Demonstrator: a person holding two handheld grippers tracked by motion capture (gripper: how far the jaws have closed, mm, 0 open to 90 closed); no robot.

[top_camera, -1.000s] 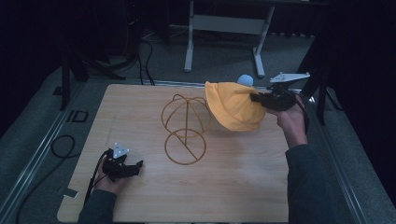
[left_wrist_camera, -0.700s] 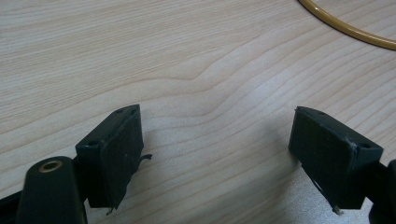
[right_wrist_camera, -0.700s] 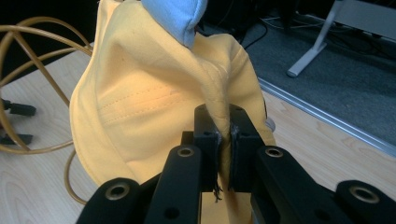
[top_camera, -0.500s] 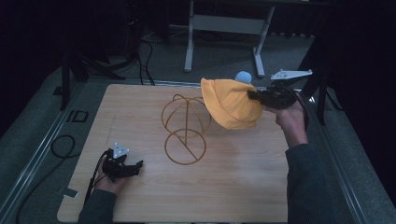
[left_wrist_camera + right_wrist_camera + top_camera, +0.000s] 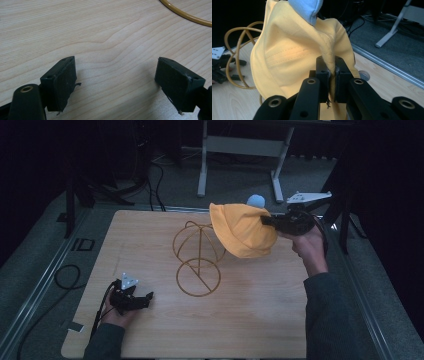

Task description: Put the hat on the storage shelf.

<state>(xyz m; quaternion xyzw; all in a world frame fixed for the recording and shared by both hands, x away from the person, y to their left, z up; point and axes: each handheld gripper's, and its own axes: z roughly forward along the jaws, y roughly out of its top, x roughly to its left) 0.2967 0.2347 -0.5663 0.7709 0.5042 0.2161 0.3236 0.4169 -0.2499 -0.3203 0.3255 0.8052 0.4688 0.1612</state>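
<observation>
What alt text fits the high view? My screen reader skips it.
The right claw, shut on a yellow hat, holds it beside a gold wire stand on a wooden table. The left claw rests open nearby.

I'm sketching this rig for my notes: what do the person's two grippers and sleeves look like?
Both the left gripper and right gripper are black with blocky jaws, each topped by a grey three-cornered plate and trailing a black cable. The sleeves are dark grey.
</observation>
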